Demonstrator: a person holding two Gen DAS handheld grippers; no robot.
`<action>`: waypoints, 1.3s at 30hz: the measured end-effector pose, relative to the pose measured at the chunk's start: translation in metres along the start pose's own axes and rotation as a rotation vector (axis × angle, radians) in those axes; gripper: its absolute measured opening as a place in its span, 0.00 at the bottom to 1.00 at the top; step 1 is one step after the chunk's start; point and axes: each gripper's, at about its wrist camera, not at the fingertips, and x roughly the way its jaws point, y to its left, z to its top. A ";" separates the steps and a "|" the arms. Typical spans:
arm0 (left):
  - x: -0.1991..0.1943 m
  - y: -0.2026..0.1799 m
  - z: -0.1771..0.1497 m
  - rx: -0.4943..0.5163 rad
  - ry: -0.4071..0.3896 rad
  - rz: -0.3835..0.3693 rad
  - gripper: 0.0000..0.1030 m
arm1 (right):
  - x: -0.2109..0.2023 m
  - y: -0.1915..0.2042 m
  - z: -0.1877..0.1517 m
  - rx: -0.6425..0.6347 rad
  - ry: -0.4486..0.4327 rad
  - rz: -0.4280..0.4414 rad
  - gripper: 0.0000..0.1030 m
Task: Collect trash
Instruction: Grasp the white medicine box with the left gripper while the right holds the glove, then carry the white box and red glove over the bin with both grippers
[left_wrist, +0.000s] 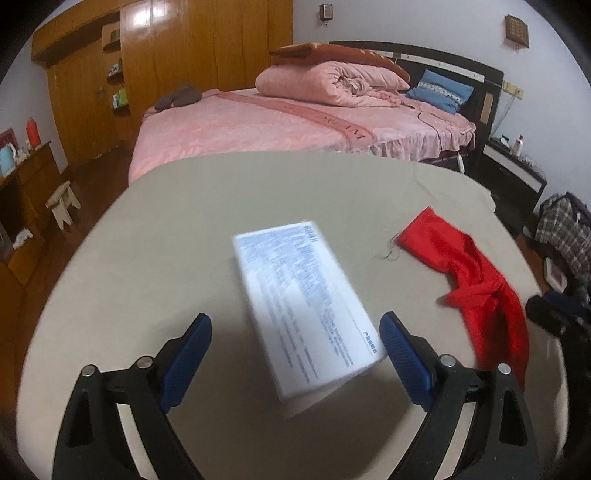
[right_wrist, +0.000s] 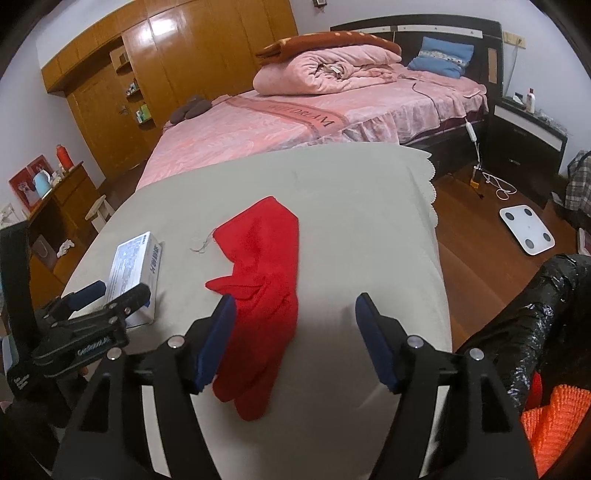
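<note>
A white printed cardboard box (left_wrist: 306, 306) lies on the beige-covered table (left_wrist: 184, 229); it also shows in the right wrist view (right_wrist: 135, 269). My left gripper (left_wrist: 295, 354) is open, its blue pads either side of the box's near end, the right pad close to it. The left gripper also shows in the right wrist view (right_wrist: 110, 295). A red cloth (right_wrist: 262, 295) lies mid-table, also in the left wrist view (left_wrist: 476, 280). My right gripper (right_wrist: 295, 339) is open and empty over the cloth's right edge, its left pad above the cloth.
A black plastic trash bag (right_wrist: 532, 321) hangs at the table's right, with an orange mesh thing (right_wrist: 557, 424) below it. A pink bed (left_wrist: 295, 122) stands behind the table. A white scale (right_wrist: 526, 229) and cables lie on the wooden floor at right.
</note>
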 end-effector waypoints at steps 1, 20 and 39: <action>-0.001 0.003 -0.002 0.005 0.002 0.007 0.88 | 0.000 0.002 -0.001 -0.001 0.000 0.002 0.65; 0.019 0.015 0.005 -0.003 0.059 -0.046 0.57 | -0.002 0.000 0.009 -0.020 -0.018 -0.013 0.68; -0.009 0.030 -0.002 -0.032 0.001 -0.004 0.52 | 0.053 0.036 0.012 -0.119 0.086 -0.035 0.65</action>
